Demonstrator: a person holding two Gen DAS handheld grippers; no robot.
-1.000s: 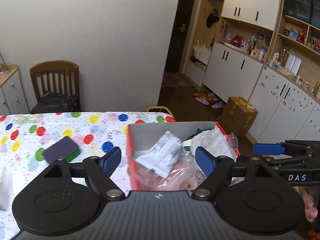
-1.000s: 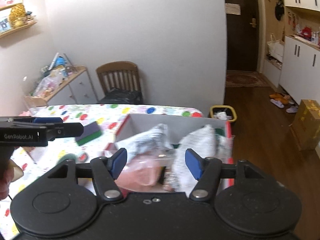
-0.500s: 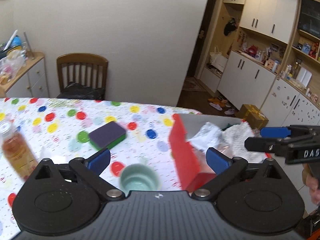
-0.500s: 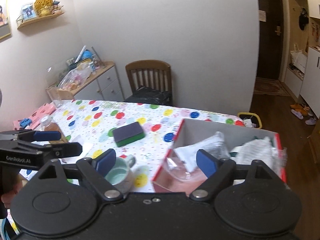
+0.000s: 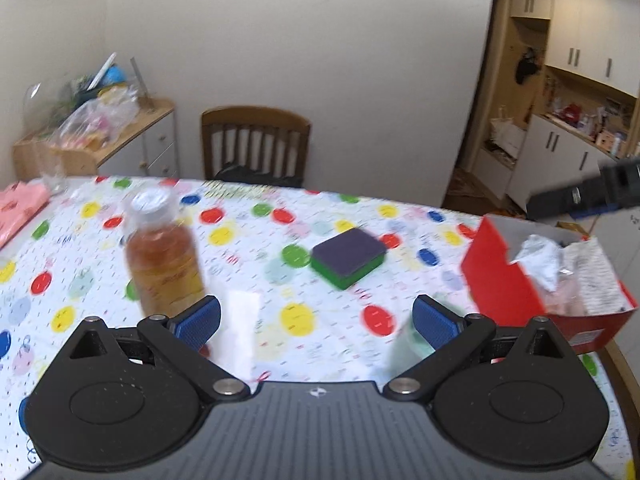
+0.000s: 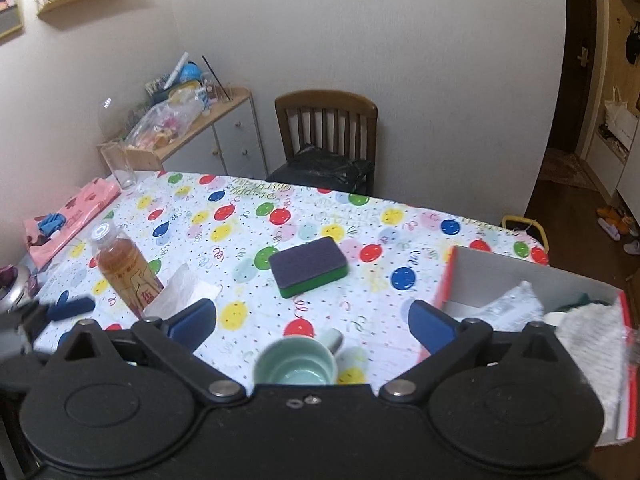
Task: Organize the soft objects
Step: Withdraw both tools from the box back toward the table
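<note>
Balloon-print tablecloth point(image 6: 240, 208) below; both grippers point(image 5: 316, 316) point(image 6: 312, 320) agape, empty; purple-green foam sponge point(image 6: 307, 266) ahead; next: reach, pinch, box it.

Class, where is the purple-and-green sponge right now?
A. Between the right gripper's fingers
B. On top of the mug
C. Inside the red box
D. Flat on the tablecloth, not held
D: the sponge lies flat on the tablecloth, apart from the box and mug, with both grippers open and empty.
</note>
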